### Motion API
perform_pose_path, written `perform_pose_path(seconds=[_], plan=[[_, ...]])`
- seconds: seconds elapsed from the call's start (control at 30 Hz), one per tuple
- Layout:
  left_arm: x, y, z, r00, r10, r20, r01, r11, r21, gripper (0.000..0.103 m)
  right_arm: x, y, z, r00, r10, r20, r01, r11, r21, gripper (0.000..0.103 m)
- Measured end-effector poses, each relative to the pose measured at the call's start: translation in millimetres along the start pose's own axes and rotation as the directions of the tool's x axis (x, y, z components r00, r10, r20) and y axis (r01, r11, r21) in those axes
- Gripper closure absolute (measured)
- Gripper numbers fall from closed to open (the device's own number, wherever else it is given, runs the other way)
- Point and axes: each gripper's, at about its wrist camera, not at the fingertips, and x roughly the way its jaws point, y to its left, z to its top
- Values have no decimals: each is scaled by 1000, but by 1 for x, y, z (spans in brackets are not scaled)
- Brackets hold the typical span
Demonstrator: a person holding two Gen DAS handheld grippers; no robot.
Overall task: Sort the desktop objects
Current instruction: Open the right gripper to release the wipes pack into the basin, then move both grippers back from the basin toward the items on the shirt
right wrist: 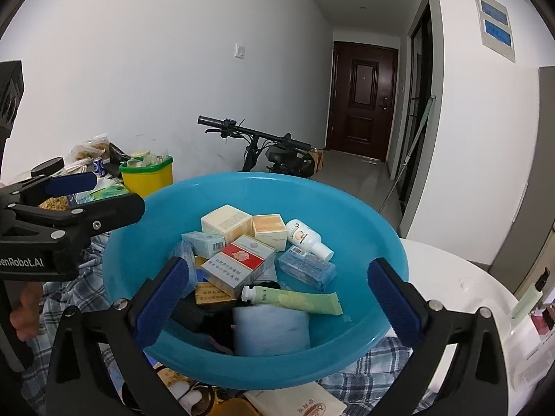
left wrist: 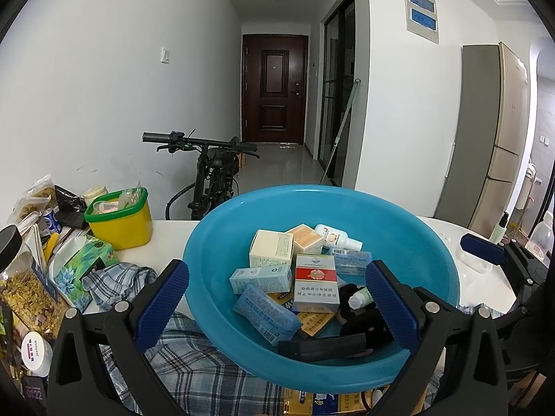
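left gripper [right wrist: 74, 180] side: "enRobot.AI" (start cut off) | other print illegible

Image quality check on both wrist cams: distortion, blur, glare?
Left wrist: strong fisheye bowing, black vignette at the corners, basin and boxes sharp, soft even light, no harsh shadows. Right wrist: same bowing, fridge stretched at the right edge, tube crisp, mild sheen on the white table, no motion blur.

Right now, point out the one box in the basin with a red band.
The cigarette pack lying atop the pile in the blue basin: grey with a red band; the other boxes are cream, orange or pale blue.
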Motion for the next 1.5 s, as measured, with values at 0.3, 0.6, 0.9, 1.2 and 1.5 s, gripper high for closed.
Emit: perform_pose_path(seconds=[0.3,0.6,0.9,1.2,1.5], plan=[[1,1,0,1000,2,-5,-2,1000,-1,0,-3,-1,4,1000,12,-6,-12,999,30,0],[-9,1,1,1000,-25,18,25,1000,-14,0,-41,-14,-2,1000,-5,-6,5,1000,18,0],[-11,8,1,999,-30,17,30,999,-41,0,-84,-18,-54,997,73,-37,-69,992,103,0],[-8,4,0,1000,-23,12,23,1000,-20,0,-76,-10,-79,992,118,-36,-114,989,95,0],[-3,-6,-6,1000,-15,0,15,1000,12,0,-75,-4,-87,991,120,-54,-115,990,80,0]])
